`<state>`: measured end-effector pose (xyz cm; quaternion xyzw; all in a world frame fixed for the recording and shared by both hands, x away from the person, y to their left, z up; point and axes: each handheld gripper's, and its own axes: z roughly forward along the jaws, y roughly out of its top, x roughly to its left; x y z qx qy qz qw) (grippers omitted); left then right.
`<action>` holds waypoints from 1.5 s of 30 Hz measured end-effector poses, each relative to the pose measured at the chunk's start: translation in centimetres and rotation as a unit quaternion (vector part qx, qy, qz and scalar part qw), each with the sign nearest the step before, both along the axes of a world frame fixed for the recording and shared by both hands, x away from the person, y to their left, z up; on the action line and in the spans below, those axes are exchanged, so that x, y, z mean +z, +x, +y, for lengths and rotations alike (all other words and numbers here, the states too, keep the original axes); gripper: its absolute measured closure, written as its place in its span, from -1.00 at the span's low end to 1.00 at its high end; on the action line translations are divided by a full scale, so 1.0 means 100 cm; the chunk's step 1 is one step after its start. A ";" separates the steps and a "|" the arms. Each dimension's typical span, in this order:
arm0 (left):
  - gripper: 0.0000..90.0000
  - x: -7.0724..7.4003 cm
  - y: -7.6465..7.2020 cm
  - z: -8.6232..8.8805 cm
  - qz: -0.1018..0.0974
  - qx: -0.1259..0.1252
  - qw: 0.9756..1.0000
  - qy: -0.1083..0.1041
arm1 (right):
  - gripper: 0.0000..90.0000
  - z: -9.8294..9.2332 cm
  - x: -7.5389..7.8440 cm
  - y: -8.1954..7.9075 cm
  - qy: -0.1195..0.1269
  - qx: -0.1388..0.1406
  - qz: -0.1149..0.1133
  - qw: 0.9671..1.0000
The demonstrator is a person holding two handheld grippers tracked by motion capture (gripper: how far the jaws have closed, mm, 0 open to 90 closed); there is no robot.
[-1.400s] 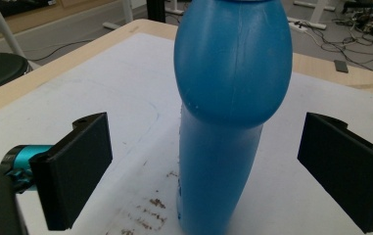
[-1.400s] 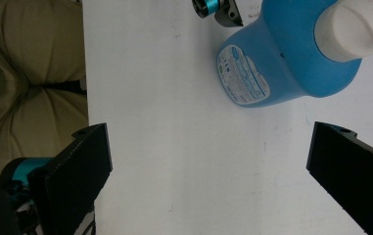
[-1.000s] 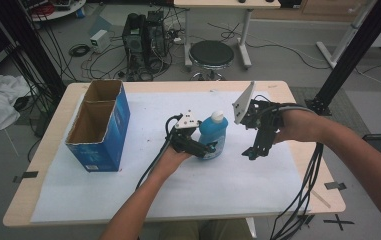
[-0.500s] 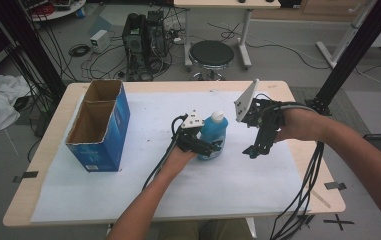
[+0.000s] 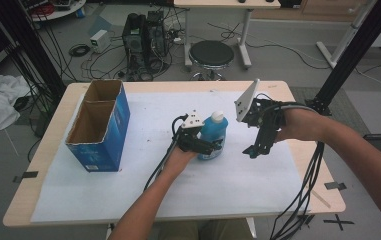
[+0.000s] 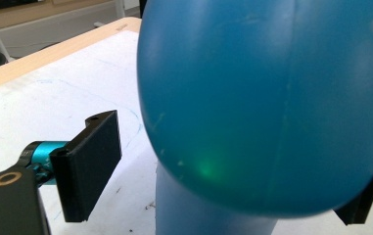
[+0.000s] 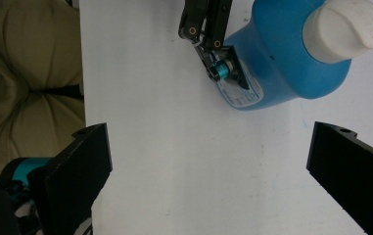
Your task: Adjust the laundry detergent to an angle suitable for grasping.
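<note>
Your left tongs (image 5: 217, 145): forearm entering from the bottom edge, reaching forward, jaws level, just closing, one pad still standing apart in the left gripper view. Your right tongs (image 5: 254, 150): forearm entering from the right, wrist raised, jaws pointing down and spread wide, nothing between them.

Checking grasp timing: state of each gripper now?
Left gripper: jaws just closing around the blue bottle; one pad still clear, not gripped.
Right gripper: open, holding nothing.

Box (image 5: 98, 127) at table's (image 5: 143, 86) left, bottle (image 5: 213, 136) mid-table on paper sheet (image 5: 143, 165), stool (image 5: 217, 54) behind table
</note>
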<state>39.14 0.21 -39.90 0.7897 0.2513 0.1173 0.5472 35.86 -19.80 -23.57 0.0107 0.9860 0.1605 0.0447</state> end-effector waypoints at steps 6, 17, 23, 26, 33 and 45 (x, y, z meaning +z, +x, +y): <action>-0.65 -0.001 0.000 -0.001 0.000 -0.003 1.000 0.004 | -0.96 0.000 0.000 0.000 0.001 0.002 0.000 1.000; -0.55 -0.001 -0.001 -0.002 -0.005 0.006 1.000 0.005 | -0.96 0.000 0.000 0.000 0.003 0.000 -0.002 1.000; -0.45 -0.002 -0.001 -0.002 -0.007 0.014 1.000 0.004 | -0.96 0.000 0.000 -0.001 0.004 -0.001 -0.001 1.000; -0.42 -0.002 -0.001 -0.002 -0.009 0.016 1.000 0.005 | -0.96 -0.001 0.000 0.000 0.003 0.001 -0.001 1.000; -0.34 -0.001 -0.002 -0.002 -0.014 0.012 1.000 0.005 | -0.96 0.000 -0.001 0.000 0.003 0.002 -0.001 1.000; -0.06 0.000 -0.006 -0.003 -0.033 0.006 0.999 0.012 | -0.96 0.000 -0.002 0.000 0.004 0.001 0.000 1.000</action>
